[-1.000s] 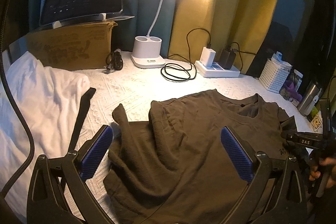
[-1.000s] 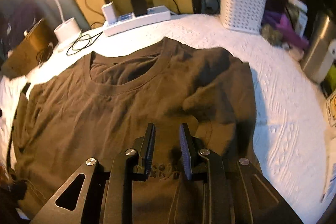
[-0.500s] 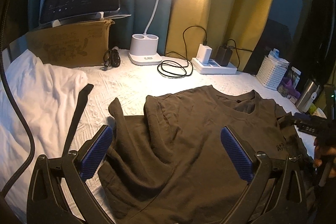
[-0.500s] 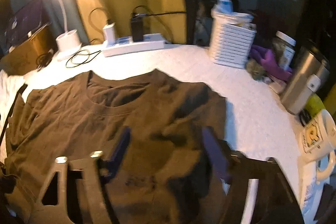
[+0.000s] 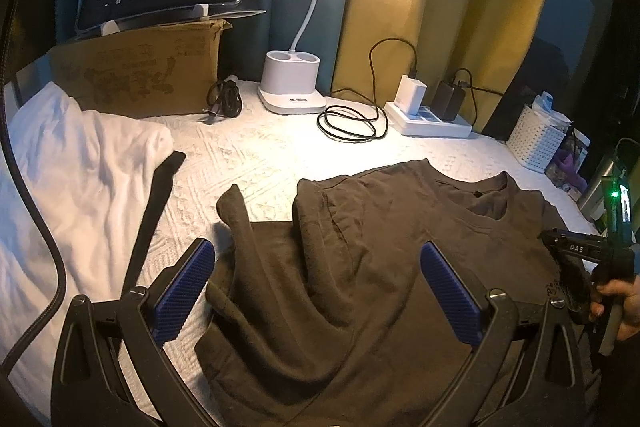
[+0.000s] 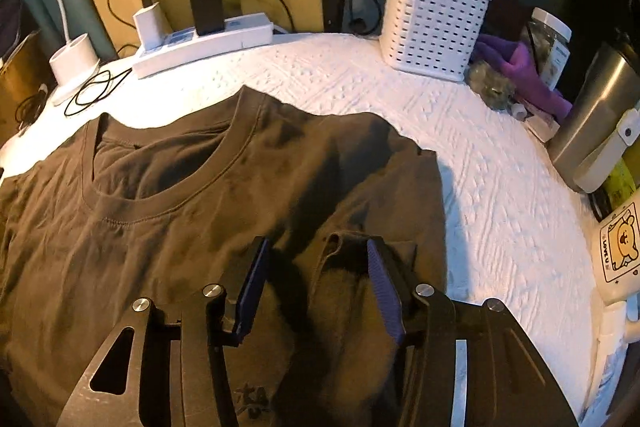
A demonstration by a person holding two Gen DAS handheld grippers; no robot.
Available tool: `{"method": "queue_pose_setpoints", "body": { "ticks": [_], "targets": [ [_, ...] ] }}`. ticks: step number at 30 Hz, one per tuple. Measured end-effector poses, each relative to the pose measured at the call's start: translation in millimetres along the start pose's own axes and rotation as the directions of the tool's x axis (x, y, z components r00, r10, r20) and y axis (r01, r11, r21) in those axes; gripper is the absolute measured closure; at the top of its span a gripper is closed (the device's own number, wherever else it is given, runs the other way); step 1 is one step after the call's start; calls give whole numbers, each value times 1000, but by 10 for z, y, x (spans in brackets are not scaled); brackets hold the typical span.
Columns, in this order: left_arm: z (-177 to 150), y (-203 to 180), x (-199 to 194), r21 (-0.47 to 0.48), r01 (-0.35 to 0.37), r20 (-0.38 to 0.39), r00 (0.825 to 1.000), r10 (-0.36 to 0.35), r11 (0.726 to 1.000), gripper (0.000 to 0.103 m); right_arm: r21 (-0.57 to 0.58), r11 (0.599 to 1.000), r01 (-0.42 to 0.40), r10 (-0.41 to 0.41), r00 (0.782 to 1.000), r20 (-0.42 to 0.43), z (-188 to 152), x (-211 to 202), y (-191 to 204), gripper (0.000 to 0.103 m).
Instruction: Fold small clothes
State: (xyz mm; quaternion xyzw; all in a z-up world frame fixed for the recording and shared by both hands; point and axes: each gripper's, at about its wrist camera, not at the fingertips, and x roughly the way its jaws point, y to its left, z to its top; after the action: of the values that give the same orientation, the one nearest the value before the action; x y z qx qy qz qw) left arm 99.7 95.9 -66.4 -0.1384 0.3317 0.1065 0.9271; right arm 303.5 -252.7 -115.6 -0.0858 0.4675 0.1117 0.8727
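Shirt (image 5: 400, 267) flat on bench (image 5: 260, 155), collar away. Right gripper (image 6: 316, 283) jaws open, sleeve edge between them. Left gripper (image 5: 320, 291) jaws wide open, hovering over bunched left side.

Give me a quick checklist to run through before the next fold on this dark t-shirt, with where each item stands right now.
1. Left gripper open, holding nothing: ok.
2. Right gripper open over the folded-in right sleeve: ok.
3. Dark t-shirt lies front up, collar away from the person: ok.
4. Left side of the shirt flat: not ok, its left sleeve is bunched and twisted.
5. Coiled black cable and power strip apart from the shirt: ok.
6. Hem edge square: cannot tell, hidden below both grippers.
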Motion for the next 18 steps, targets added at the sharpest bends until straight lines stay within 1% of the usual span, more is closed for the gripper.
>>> {"method": "queue_pose_setpoints", "body": {
  "ticks": [2, 4, 5, 6, 8, 11, 15, 18],
  "targets": [
    [3, 1, 26, -1, 2, -4, 1000, -2, 1000, 2, -12, 1000, 15, -15, 1000, -6, -35, -15, -26, 58],
    [-2, 2, 47, -4, 6, -9, 1000, -6, 1000, 2, -25, 999, 30, -30, 999, -12, -84, 1, -35, 66],
    [-3, -3, 56, -3, 7, -12, 1000, -7, 1000, 1, -26, 999, 35, -35, 999, -2, -98, -3, -55, 71],
    [-4, -7, 59, 0, 8, -14, 1000, -8, 1000, 2, -20, 999, 42, -42, 999, -1, -98, -6, -79, 80],
    [-3, -20, 48, 7, 11, -10, 1000, -11, 1000, 2, -4, 999, 40, -40, 999, 4, -93, -37, -122, 89],
    [-7, -25, 14, 9, 10, -2, 1000, -10, 1000, 1, -7, 999, 33, -33, 999, 28, -103, -140, -119, 91],
    [-28, -7, -19, 1, 12, 1, 1000, -12, 1000, 2, -27, 999, 20, -19, 998, 58, -96, -323, -51, 91],
    [-40, -6, -49, 4, 16, 4, 1000, -16, 1000, 1, -50, 999, 4, -1, 999, 48, -91, -343, 35, 91]
  ]
}}
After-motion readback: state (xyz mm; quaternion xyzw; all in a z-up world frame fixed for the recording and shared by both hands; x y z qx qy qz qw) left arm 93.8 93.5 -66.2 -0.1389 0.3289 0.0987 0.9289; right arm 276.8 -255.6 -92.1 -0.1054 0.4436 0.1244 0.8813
